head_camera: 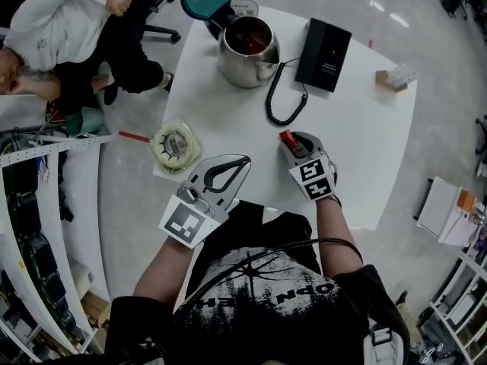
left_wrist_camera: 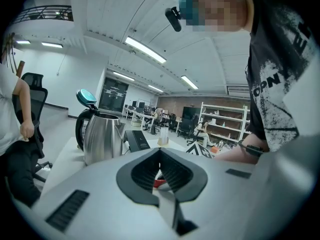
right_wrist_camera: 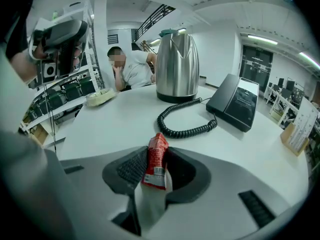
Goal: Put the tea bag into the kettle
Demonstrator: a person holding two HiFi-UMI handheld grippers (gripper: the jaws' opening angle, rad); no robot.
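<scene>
Gripping the tea bag upright, the right tongs sit at 6 o'clock on the surface; left tongs closed, empty. Kettle stands open at 12 o'clock. Risk: shallow hold, bag could slip in transit.

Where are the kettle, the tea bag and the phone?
Kettle [head_camera: 242,73]: head view, on its steel side.
Tea bag [right_wrist_camera: 156,159]: right gripper view, on its red wrapper.
Phone [head_camera: 323,52]: head view, on its black top.

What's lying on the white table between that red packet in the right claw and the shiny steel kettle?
A black coiled cord lies between the red tea bag packet and the steel kettle, clearest in the right gripper view.
</scene>
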